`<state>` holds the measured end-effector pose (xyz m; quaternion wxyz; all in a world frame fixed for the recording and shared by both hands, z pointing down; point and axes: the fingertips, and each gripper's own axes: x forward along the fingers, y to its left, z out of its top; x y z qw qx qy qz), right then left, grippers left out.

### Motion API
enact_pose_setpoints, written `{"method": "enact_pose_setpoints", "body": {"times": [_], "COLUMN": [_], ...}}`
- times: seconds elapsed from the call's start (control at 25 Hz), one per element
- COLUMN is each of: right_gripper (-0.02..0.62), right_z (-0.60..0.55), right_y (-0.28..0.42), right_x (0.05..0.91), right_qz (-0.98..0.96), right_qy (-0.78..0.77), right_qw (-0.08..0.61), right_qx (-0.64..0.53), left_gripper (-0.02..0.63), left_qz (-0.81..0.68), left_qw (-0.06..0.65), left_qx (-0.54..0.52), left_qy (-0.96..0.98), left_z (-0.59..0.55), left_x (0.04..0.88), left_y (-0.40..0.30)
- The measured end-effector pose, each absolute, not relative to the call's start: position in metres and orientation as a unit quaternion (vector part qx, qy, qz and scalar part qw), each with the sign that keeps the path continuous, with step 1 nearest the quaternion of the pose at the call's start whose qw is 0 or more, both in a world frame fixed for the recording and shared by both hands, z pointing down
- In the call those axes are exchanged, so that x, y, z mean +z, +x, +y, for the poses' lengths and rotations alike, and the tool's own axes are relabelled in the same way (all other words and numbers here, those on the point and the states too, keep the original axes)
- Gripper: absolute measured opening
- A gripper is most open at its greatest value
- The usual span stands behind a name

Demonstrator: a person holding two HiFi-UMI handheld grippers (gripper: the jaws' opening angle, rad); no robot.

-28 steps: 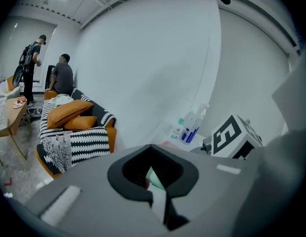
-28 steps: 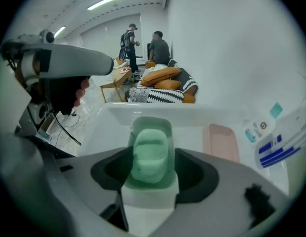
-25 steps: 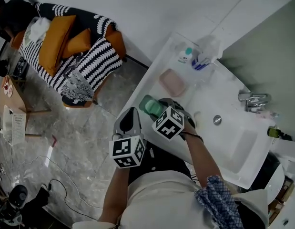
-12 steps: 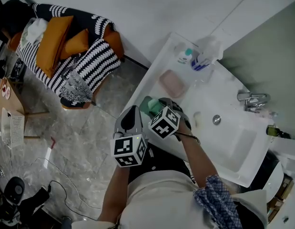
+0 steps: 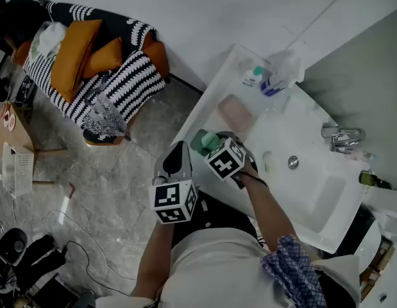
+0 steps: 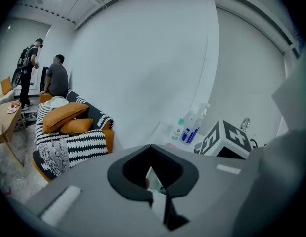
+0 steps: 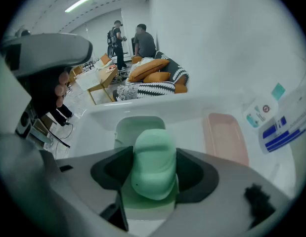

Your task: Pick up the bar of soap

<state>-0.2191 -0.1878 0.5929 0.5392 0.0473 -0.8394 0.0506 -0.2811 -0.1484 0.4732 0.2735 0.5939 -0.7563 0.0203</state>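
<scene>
A pale green bar of soap (image 7: 153,164) sits between the jaws of my right gripper (image 7: 153,179), which is shut on it. Just beyond the bar lies a green soap dish (image 7: 140,126) on the white counter. From the head view the right gripper (image 5: 212,145) hangs over that green dish (image 5: 199,140) at the counter's near left corner. My left gripper (image 5: 177,151) hovers beside it, off the counter's edge, holding nothing. In the left gripper view its jaws (image 6: 157,181) stand together.
A pink soap dish (image 5: 235,113) lies further along the counter, also in the right gripper view (image 7: 225,137). Behind it stand a small bottle (image 5: 253,77) and a spray bottle (image 5: 275,81). The white basin (image 5: 313,191) with tap (image 5: 339,137) lies to the right. A striped sofa (image 5: 95,69) is on the floor.
The right gripper has shifted only slightly over the green dish, still around the soap. The left gripper has stayed where it was.
</scene>
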Motion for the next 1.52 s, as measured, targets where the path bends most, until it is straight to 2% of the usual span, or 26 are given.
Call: {"method": "enact_pose_setpoints", "body": {"times": [0.12, 0.36, 0.84, 0.92, 0.96, 1.0, 1.52], "right_gripper": [0.256, 0.255, 0.242, 0.206, 0.128, 0.121, 0.121], "right_z": [-0.188, -0.183, -0.179, -0.182, -0.182, -0.182, -0.181], "right_y": [-0.221, -0.224, -0.216, -0.217, -0.217, -0.218, -0.225], "right_x": [0.591, 0.582, 0.565, 0.56, 0.558, 0.557, 0.563], "right_qz": [-0.84, -0.835, -0.857, -0.859, -0.859, -0.858, -0.839], "right_qy": [0.036, 0.052, 0.055, 0.061, 0.062, 0.06, 0.029], "right_qw": [0.541, 0.533, 0.498, 0.492, 0.49, 0.491, 0.524], "right_qx": [0.036, -0.126, -0.12, -0.131, -0.137, -0.142, -0.141], "left_gripper": [0.006, 0.006, 0.006, 0.006, 0.006, 0.005, 0.006], "left_qz": [-0.758, -0.762, -0.773, -0.773, -0.773, -0.773, -0.769], "left_qw": [0.269, 0.259, 0.276, 0.276, 0.276, 0.277, 0.277], "left_qx": [0.023, 0.026, 0.026, 0.027, 0.028, 0.028, 0.045], "left_qy": [0.594, 0.593, 0.57, 0.57, 0.57, 0.57, 0.574], "left_z": [-0.149, -0.15, -0.141, -0.14, -0.14, -0.14, -0.137], "left_x": [0.472, 0.467, 0.479, 0.479, 0.479, 0.48, 0.487], "left_y": [-0.282, -0.285, -0.295, -0.295, -0.295, -0.295, -0.296]}}
